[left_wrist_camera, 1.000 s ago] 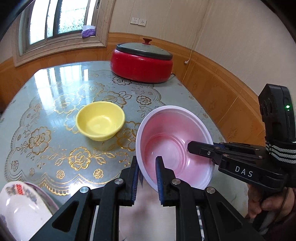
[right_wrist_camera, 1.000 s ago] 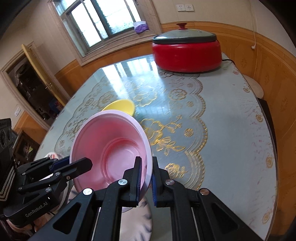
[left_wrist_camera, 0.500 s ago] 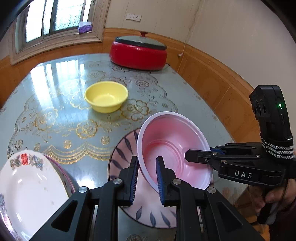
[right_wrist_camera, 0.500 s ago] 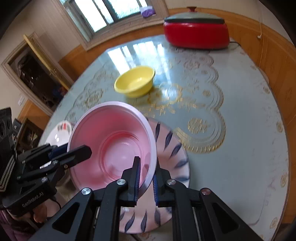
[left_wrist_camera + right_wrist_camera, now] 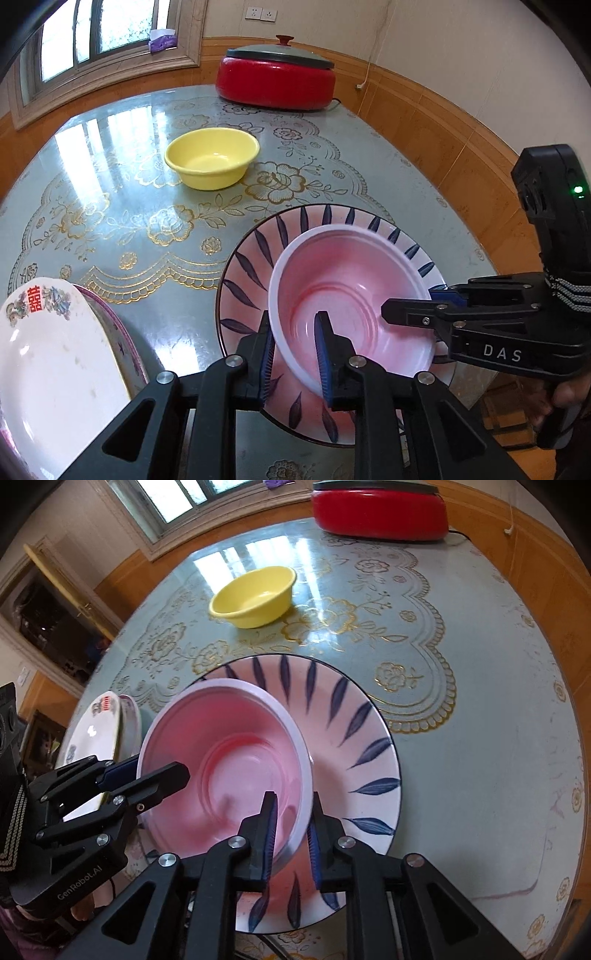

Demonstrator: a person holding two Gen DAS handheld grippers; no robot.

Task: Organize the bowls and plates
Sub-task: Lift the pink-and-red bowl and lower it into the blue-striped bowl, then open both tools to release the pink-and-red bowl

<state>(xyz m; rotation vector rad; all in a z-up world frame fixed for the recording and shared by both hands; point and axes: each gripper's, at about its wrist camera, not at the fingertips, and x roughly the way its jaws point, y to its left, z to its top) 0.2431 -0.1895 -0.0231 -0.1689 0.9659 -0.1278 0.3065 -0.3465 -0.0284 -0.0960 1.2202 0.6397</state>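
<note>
A pink bowl (image 5: 351, 288) (image 5: 229, 760) sits inside a wide plate with blue leaf marks (image 5: 258, 258) (image 5: 351, 720) at the table's near edge. My left gripper (image 5: 293, 350) (image 5: 160, 768) straddles the bowl's left rim, one finger inside and one outside. Its jaws are opening, and the pads stand slightly off the rim. My right gripper (image 5: 291, 830) (image 5: 413, 302) straddles the opposite rim the same way, its jaws also opening around the wall. A yellow bowl (image 5: 212, 162) (image 5: 255, 598) stands alone farther back.
Stacked white plates with a red emblem (image 5: 48, 350) (image 5: 92, 731) lie at the near left. A red lidded electric pot (image 5: 277, 81) (image 5: 380, 513) stands at the far side of the round glass-topped table (image 5: 110, 184). Wood-panelled wall lies close on the right.
Both grippers came down and toward the near edge with the pink bowl, setting it into the leaf-patterned plate. The gaps between both pairs of fingers have widened a little.
</note>
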